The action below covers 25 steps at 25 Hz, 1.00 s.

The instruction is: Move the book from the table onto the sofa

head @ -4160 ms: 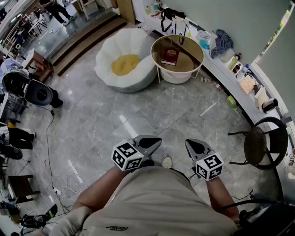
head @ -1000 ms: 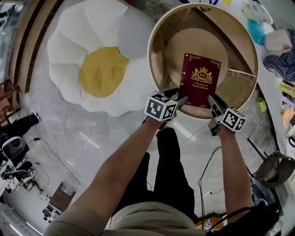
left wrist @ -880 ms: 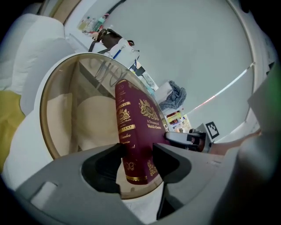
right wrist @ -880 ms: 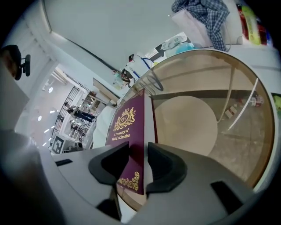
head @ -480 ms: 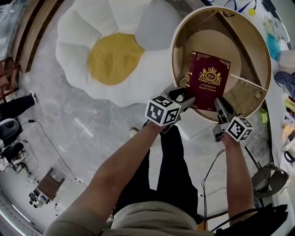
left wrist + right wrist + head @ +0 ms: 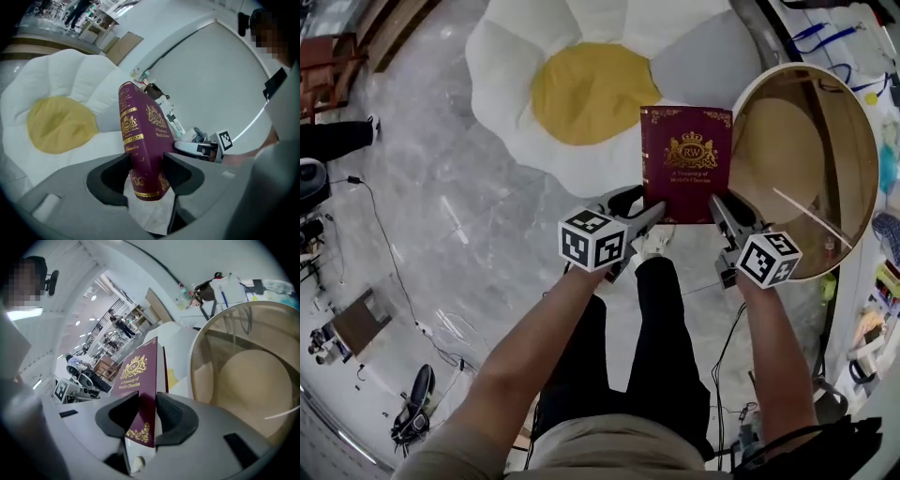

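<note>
A dark red book [image 6: 686, 162] with gold print hangs in the air between the round table [image 6: 853, 244] and the white flower-shaped sofa [image 6: 525, 56] with its yellow middle. My left gripper [image 6: 654, 210] is shut on the book's near left corner at the spine [image 6: 140, 154]. My right gripper [image 6: 717, 206] is shut on its near right corner [image 6: 143, 416]. The book lies flat, cover up, over the sofa's near edge and the floor. In the left gripper view the sofa [image 6: 61, 108] lies behind the book.
The round wooden table [image 6: 243, 380] with a glass top stands right of the book. A counter with bottles, a bag and cloths runs along the wall behind it. Grey marble floor [image 6: 459, 234] surrounds the sofa; cables and equipment lie at the left.
Both grippers have lifted the book off the table and carried it left toward the sofa. The right gripper closed on the book's corner.
</note>
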Tool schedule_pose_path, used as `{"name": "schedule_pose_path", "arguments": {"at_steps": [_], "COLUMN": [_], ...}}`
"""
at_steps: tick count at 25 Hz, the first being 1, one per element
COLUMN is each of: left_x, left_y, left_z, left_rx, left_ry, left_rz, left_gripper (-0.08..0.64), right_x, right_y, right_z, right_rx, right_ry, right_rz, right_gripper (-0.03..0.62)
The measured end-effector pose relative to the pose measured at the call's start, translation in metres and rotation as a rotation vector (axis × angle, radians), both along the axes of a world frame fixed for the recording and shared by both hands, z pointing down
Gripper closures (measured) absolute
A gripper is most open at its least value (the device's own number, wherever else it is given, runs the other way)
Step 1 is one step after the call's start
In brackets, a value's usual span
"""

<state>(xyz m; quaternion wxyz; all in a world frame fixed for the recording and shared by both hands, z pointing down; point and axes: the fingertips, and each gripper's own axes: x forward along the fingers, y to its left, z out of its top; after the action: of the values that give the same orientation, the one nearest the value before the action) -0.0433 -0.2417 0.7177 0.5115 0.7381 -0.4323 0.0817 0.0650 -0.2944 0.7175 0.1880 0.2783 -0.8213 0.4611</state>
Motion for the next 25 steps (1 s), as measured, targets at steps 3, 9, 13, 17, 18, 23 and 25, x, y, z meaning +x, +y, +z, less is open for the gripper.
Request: {"name": "schedule_pose_path", "arguments": {"at_steps": [3,9,13,17,18,23,25], "left_x": [-0.048,-0.125,-0.157,-0.173,-0.174,-0.178,-0.185], "left_y": [0.019,0.058,0.069,0.073,0.075,0.072,0.071], "left_z": [0.011,0.069,0.131,0.191,0.205,0.259,0.269], "left_rx": [-0.001,-0.047,-0.088,-0.108,-0.115,-0.136,-0.134], "left_ry": [-0.018,-0.03,-0.036,-0.03,-0.03,0.032,0.037], "left_rz": [-0.107,-0.234,-0.264,-0.273,-0.269,-0.303,-0.316], "left_gripper": [0.345,0.345,0.342,0.342,0.341,0.333,0.333], "right_x": [-0.054,-0.14,-0.176,-0.192,-0.194,-0.196,-0.199], "right_y": [0.009,0.035,0.043,0.048,0.05,0.046,0.046], "right_z": [0.014,0.074,0.134,0.193,0.206,0.245,0.248], "right_rx": [0.003,-0.028,-0.049,-0.05,-0.043,-0.032,-0.031], "right_ry": [-0.004,0.012,0.051,0.099,0.113,0.156,0.163], "right_rz": [-0.107,-0.235,-0.302,-0.341,-0.354,-0.343,-0.326], "right_gripper": [0.465,0.465,0.466,0.466,0.466,0.466,0.462]}}
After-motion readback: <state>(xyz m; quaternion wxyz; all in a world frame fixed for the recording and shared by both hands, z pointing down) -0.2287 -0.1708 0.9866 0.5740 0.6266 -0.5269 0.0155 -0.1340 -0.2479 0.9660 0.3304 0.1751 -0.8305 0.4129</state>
